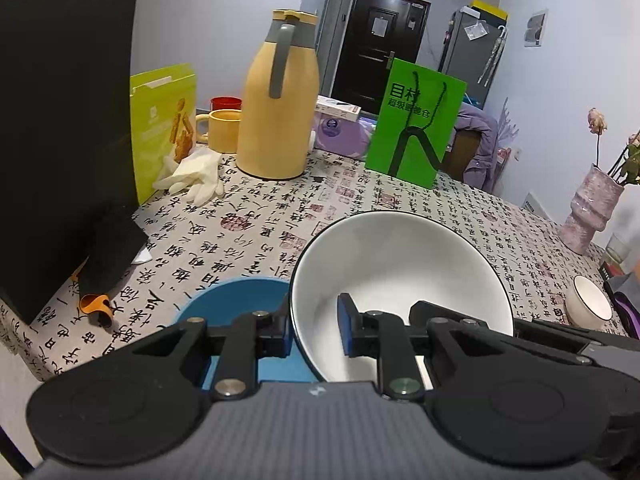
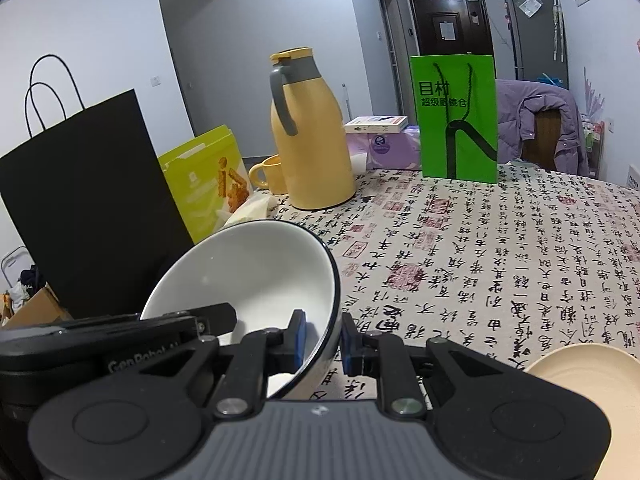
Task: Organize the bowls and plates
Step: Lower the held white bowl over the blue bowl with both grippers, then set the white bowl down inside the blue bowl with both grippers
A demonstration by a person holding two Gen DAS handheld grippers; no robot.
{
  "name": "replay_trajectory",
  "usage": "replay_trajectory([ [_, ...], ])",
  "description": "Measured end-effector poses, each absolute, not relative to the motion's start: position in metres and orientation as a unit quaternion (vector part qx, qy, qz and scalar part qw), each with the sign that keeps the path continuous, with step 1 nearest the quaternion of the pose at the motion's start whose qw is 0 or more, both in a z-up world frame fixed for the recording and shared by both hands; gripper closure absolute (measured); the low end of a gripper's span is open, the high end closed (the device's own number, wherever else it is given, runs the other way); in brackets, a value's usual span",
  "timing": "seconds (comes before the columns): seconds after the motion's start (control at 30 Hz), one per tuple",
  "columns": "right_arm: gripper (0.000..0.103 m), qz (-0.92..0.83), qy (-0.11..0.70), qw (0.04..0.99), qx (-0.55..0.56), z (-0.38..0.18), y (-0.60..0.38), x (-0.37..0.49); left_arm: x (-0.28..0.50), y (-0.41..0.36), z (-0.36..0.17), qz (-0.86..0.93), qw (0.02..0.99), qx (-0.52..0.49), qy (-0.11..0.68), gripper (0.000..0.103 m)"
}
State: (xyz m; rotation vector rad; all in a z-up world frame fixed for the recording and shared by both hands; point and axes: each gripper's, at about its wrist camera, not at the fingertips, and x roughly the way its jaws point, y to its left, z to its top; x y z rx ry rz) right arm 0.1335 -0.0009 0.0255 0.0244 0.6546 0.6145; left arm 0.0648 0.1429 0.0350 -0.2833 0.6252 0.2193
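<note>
Both sets of fingers clamped on one white bowl [image 1: 404,280]: left gripper [image 1: 314,330] pinching its left rim, right gripper [image 2: 322,338] its right rim. Bowl empty, held tilted over the bench [image 2: 500,248], just beside an empty blue bowl [image 1: 236,300]. Still loose: small white bowl [image 1: 590,306], cream plate [image 2: 588,376]. Sorting judged barely underway, stacking still ahead.

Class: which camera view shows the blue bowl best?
The left wrist view: the blue bowl sits on the table just left of the white bowl, partly behind the left gripper. The right wrist view does not show it.
</note>
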Motion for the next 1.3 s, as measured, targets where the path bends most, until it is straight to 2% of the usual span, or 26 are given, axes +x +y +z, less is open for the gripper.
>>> replay_trajectory([
  [1.3,0.086,0.329,0.368,0.87,-0.018,-0.017,0.065,0.15,0.065,0.209,-0.012,0.132,0.913,-0.18,0.341,0.082],
])
